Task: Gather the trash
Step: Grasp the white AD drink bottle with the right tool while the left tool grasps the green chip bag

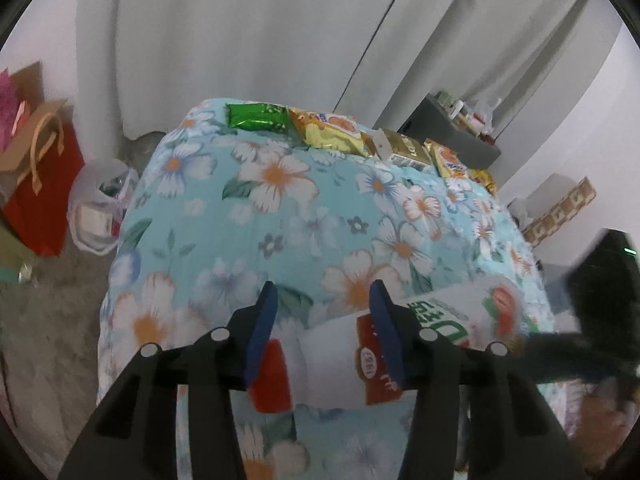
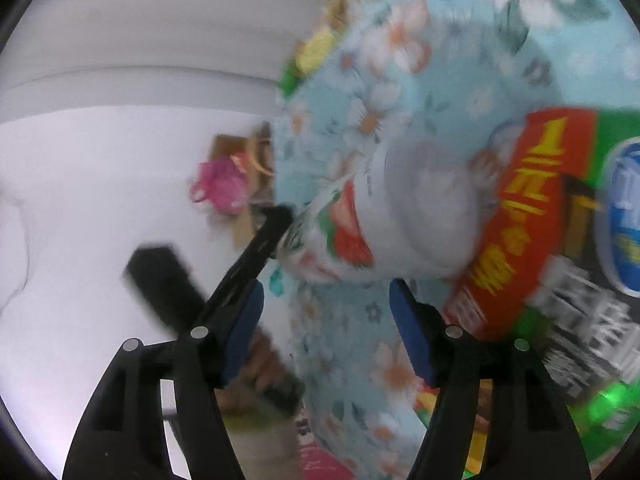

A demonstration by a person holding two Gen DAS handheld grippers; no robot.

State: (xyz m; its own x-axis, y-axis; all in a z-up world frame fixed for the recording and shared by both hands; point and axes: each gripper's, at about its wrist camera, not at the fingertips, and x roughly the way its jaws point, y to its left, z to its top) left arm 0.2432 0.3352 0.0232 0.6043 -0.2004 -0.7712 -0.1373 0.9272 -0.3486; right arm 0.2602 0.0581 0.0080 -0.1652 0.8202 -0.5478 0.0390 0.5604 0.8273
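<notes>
Our left claw (image 1: 324, 300) points down at a table under a flowered cloth (image 1: 280, 216); a white carton (image 1: 452, 320) with red and green print lies on its side on the cloth, and its near end sits between our two blue pads (image 1: 262, 332); the right-hand pad overlaps the carton's red panel, while the left-hand pad stands beside a red patch at the carton's end; we cannot tell whether the pads press on it. Far beyond the claw, along the back edge of the table, lie a green packet (image 1: 256, 117), a yellow packet (image 1: 332, 130) and a gold box (image 1: 404, 148) in a row; off to the left on the floor stand a white plastic bag (image 1: 98, 208) and a red paper bag (image 1: 40, 192).

Our right claw (image 2: 326, 324) is released, with only cloth between its pads; its view is badly blurred; the same carton (image 2: 400, 216) lies just ahead of it, its end toward us; a large red and green bag (image 2: 560, 220) lies to the right of the claw, touching the carton; the left claw's dark finger reaches the carton from the left.
</notes>
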